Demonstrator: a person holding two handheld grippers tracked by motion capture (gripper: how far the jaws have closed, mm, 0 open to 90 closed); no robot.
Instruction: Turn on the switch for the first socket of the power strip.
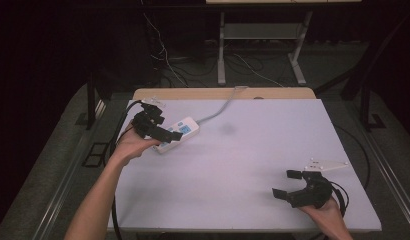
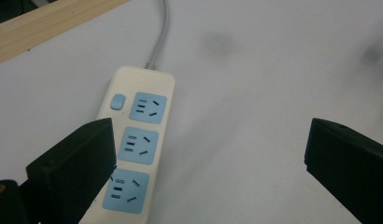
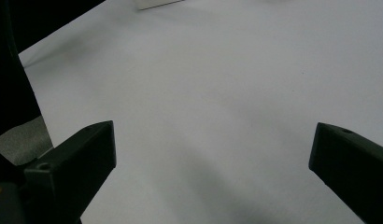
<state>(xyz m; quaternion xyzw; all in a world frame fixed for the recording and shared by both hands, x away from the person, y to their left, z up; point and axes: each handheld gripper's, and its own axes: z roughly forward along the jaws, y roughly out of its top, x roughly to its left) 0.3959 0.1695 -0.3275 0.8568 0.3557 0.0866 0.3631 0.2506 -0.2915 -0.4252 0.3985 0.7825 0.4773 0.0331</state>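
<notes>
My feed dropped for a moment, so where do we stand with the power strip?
Nothing looks done yet: the power strip lies flat on the table, all three outlets empty. In hand: the left gripper hovers over it, jaws open. The right gripper waits open, apart. Any grasp is still ahead.

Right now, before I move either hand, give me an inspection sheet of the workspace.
Surface: white table, wooden strip at far edge.
Job's things: power strip, three blue sockets, none plugged into.
Clutter: nothing seen.
Grippers: left gripper open, one jaw over the strip's edge; right gripper open above bare table.
Cables: strip's grey cord runs over far edge; black gripper cables.
Surroundings: dark room, floor wires, another table's legs behind.
</notes>
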